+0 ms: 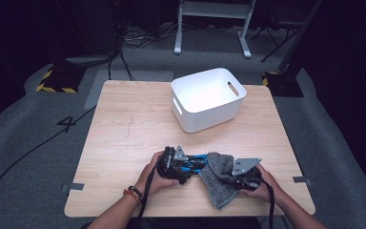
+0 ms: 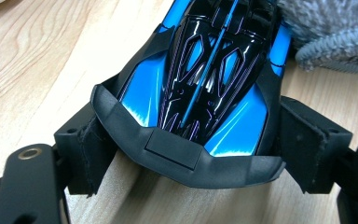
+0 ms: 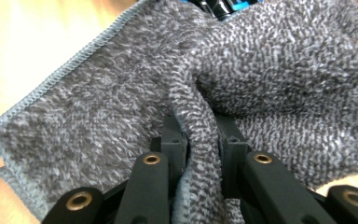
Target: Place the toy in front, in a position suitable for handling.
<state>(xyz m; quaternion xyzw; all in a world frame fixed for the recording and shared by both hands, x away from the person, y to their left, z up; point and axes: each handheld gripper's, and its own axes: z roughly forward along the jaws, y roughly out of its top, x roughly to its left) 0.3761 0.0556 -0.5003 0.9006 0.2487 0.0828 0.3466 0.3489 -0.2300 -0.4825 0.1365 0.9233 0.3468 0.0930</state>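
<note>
A shiny blue and black toy car (image 1: 196, 164) lies near the front of the wooden table (image 1: 133, 124). My left gripper (image 1: 187, 168) is shut on it; in the left gripper view its pads (image 2: 91, 149) press both sides of the car (image 2: 205, 70) at the black bumper. A grey terry cloth (image 1: 218, 183) is draped over the car's far end. My right gripper (image 1: 228, 174) is shut on a bunched fold of that cloth (image 3: 98, 107), and the fold runs up between the two jaws of the right gripper (image 3: 200, 140). A sliver of the car (image 3: 223, 3) peeks above the cloth.
A white plastic bin (image 1: 208, 99) with slot handles stands empty at the back of the table, right of centre. Cables (image 1: 24, 152) and stand feet lie on the grey floor around the table.
</note>
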